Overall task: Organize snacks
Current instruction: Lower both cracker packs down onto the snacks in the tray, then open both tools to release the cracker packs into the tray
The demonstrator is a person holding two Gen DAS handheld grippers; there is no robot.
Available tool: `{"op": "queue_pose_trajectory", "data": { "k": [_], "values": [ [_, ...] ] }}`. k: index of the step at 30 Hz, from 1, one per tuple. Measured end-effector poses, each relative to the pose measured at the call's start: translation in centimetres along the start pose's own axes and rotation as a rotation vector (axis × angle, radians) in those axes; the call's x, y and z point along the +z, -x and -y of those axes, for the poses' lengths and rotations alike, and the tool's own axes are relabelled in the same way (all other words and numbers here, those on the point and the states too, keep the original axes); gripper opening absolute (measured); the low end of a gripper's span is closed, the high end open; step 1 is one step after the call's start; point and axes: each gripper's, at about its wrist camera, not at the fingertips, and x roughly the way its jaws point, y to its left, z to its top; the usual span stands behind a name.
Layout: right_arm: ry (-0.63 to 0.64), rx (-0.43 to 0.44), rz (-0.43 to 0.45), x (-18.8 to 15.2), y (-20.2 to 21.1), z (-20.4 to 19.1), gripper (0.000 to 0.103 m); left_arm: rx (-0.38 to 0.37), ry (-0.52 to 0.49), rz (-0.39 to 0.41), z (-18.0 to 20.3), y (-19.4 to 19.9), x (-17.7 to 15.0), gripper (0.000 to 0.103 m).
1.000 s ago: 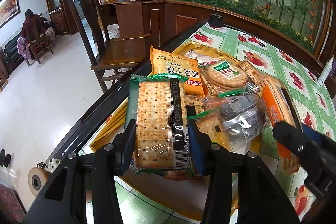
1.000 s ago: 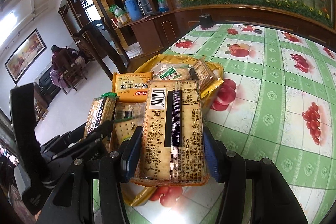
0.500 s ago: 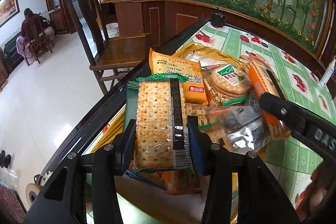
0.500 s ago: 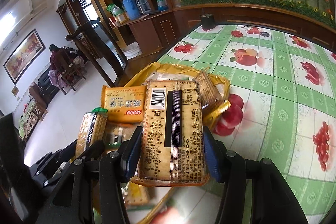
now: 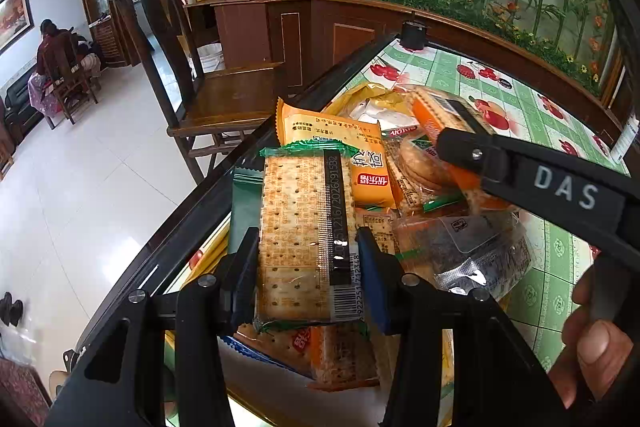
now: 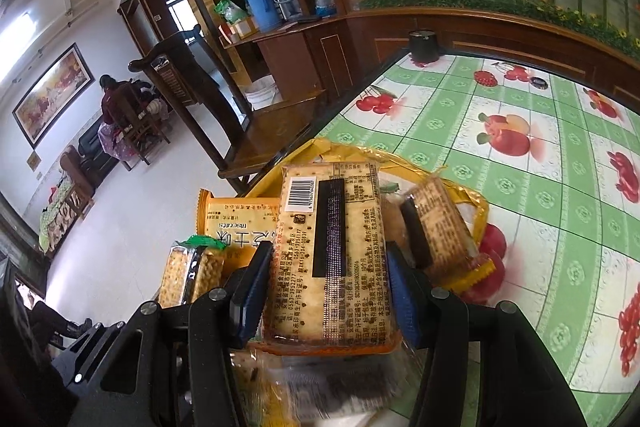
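The tablecloth (image 6: 448, 131) is a green-and-white check printed with red cherries, apples and berries. The cracker pack (image 5: 306, 235) with green ends shows pale golden biscuits, dotted with holes, under a black stripe and a white barcode. Another cracker pack (image 6: 332, 259) has orange edges – black print all over, a black band down the middle. A snack packet (image 5: 340, 155) is orange-yellow with a red label. The bag (image 6: 476, 205) beneath is golden yellow. Both grippers (black frames) carry blue pads (image 5: 374, 283); the chair (image 5: 224, 99) is dark brown wood.
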Motion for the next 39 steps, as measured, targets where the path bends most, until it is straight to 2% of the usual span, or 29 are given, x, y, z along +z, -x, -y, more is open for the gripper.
{"op": "queue_pose_trajectory", "data": {
  "k": [9,18,28,39],
  "values": [
    [0.004,-0.011,-0.006,0.3,-1.1,-0.4,0.055,-0.005,-0.004,-0.001,0.0,-0.3,0.1,0.046],
    [-0.003,-0.021,-0.016,0.5,-1.9,-0.3,0.055,-0.044,-0.004,-0.002,-0.2,-0.5,0.0,0.046],
    [-0.001,-0.019,-0.018,0.6,-2.1,-0.4,0.056,-0.037,-0.014,0.008,0.1,-0.2,-0.3,0.046],
    [-0.009,-0.007,-0.01,0.8,-1.7,-0.2,0.06,-0.039,-0.009,0.008,-0.1,0.0,-0.3,0.046]
  ]
}}
